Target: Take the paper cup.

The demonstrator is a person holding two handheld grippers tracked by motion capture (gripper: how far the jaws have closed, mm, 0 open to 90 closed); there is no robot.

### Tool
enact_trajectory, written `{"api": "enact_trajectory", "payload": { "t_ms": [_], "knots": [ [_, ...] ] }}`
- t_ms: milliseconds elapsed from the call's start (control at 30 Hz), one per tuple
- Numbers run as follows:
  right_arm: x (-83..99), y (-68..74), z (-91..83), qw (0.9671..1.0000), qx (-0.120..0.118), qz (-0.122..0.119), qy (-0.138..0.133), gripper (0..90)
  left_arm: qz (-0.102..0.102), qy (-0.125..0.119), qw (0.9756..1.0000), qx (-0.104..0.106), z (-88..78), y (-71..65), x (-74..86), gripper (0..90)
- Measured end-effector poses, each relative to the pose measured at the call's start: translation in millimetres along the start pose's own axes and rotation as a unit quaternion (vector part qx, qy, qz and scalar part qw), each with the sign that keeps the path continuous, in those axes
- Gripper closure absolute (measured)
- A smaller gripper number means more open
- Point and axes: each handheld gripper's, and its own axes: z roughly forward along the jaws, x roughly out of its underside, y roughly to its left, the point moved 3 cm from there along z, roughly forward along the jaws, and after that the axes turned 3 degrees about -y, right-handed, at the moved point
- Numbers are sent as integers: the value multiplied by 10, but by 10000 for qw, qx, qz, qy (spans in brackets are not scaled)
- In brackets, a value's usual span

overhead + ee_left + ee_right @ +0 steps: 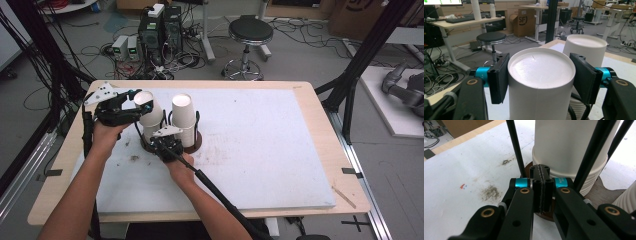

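left gripper (134, 106) fingers clamp the top cup (541, 82); right gripper (541, 192), fingers together, pins the holder's base (544, 216). lifting off likely remains.

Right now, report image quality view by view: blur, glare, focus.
High view: soft and low in detail, even light. Left gripper view: held cup sharp, its flat top faintly glossy, room behind slightly soft. Right gripper view: closed jaws sharp, white cup stack bright, nearly washed out.
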Motion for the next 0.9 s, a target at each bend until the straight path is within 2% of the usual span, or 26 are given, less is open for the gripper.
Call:
{"api": "enact_trajectory", "payload": {
  "t_ms": [133, 233, 367, 500, 567, 733, 900],
  "knots": [
    [-13, -2, -39, 9999, -144, -6, -9, 897, -56, -117, 9999, -28, -50, -12, -127, 358],
    [-31, -3, -109, 9993, -330, -162, -69, 883, -121, -212, 9997, -52, -96, -37, -239, 358],
    [-39, -28, -248, 9980, -550, -298, -98, 849, -111, -322, 9994, -18, -150, -90, -378, 358],
    [-37, -93, -427, 9952, -847, -478, -92, 775, -80, -401, 9992, -33, -195, -155, -496, 358],
    [-27, -141, -530, 9934, -962, -611, -85, 733, -55, -408, 9992, -26, -217, -196, -549, 358],
    [-17, -316, -803, 9908, -1186, -649, -55, 634, -17, -390, 9992, -58, -270, -295, -632, 359],
    [-12, -560, -1105, 9899, -1201, -743, -125, 522, -75, -314, 9995, -49, -319, -386, -620, 359]
  ]
}}
